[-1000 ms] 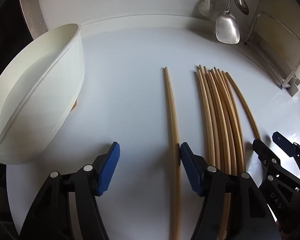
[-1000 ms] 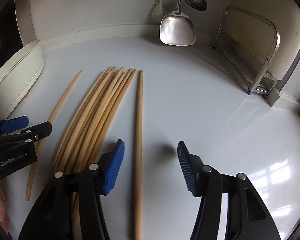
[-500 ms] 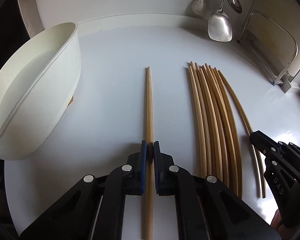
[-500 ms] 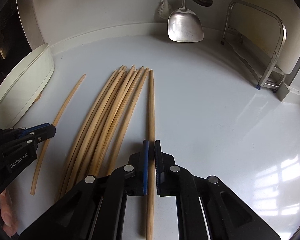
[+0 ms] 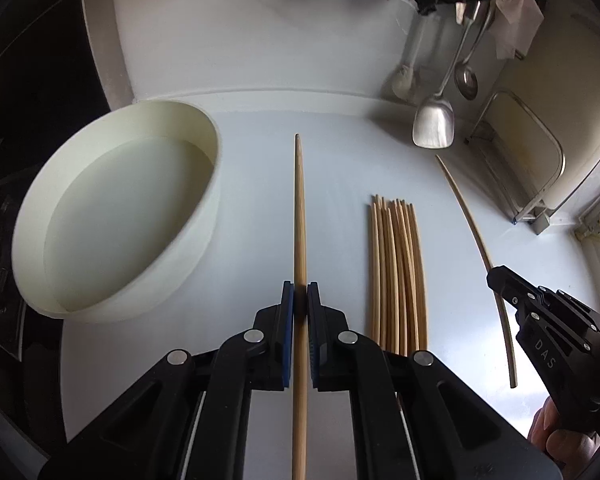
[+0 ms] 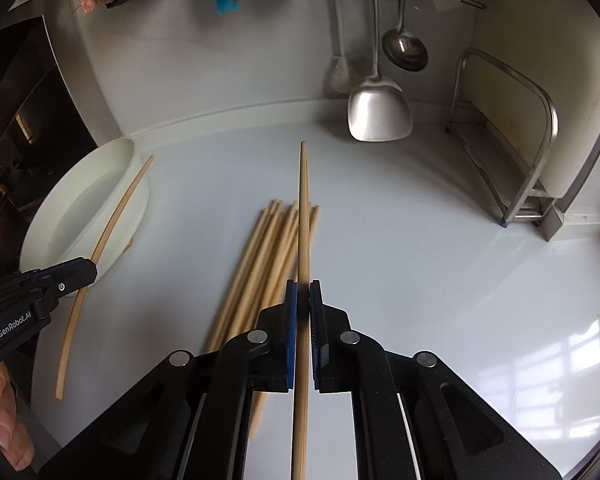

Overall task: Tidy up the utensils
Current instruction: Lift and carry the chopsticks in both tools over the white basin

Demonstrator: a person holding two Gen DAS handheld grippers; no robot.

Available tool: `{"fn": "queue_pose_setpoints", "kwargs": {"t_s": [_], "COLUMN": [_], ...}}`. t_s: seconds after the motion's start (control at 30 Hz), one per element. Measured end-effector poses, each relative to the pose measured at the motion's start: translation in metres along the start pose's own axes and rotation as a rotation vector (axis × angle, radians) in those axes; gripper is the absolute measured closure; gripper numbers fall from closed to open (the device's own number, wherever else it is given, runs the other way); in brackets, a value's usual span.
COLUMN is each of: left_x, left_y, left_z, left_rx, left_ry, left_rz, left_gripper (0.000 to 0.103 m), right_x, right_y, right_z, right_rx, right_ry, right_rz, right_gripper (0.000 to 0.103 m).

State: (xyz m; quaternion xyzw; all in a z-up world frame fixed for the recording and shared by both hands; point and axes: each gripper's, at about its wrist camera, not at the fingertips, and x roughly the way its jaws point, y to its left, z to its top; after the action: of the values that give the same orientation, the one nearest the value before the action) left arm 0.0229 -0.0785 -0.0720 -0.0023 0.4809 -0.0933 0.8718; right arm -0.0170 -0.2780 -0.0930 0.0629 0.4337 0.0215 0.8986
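On the white counter, at about nine o'clock from our left gripper, sits the round white basin, and at three o'clock from that gripper lies the bundle of chopsticks, flat and side by side. Our left gripper has its blue pads pressed tight on one chopstick, which runs straight toward twelve o'clock and is raised clear of the surface. Our right gripper is likewise clamped on a second chopstick, pointing to twelve o'clock above the bundle, whose sticks fan out toward eleven o'clock beneath it. In the left wrist view we see the right gripper at four o'clock with its stick curving up toward one o'clock; in the right wrist view the left gripper shows at eight o'clock, its stick crossing in front of the basin. At twelve o'clock a steel spatula and a ladle hang against the wall, with a metal rack at two o'clock.
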Motion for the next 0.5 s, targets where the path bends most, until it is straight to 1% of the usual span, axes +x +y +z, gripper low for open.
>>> {"fn": "queue_pose_setpoints", "kwargs": {"t_s": [0.13,0.3,0.4,0.5], "left_x": [-0.026,-0.043,-0.044,-0.036], "left_y": [0.041,0.111,0.151,0.183], "left_z": [0.008,0.025,0.037,0.051], "left_rx": [-0.052,-0.101,-0.108,-0.092], "left_ry": [-0.016,-0.046,-0.057,-0.057], "left_rz": [0.03,0.098,0.124,0.125], "left_gripper": [0.096,0.096,0.096,0.096], "right_x": [-0.01,-0.005,0.012,0.043], "right_y": [0.039,0.11,0.156,0.197], "right_z": [0.02,0.044,0.058,0.068], "right_rx": [-0.038,-0.096,-0.108,-0.106], "right_ry": [0.0,-0.025,-0.026,0.007], "right_rz": [0.074,0.151,0.197,0.23], "right_gripper": [0.097,0.097,0.097,0.097]}}
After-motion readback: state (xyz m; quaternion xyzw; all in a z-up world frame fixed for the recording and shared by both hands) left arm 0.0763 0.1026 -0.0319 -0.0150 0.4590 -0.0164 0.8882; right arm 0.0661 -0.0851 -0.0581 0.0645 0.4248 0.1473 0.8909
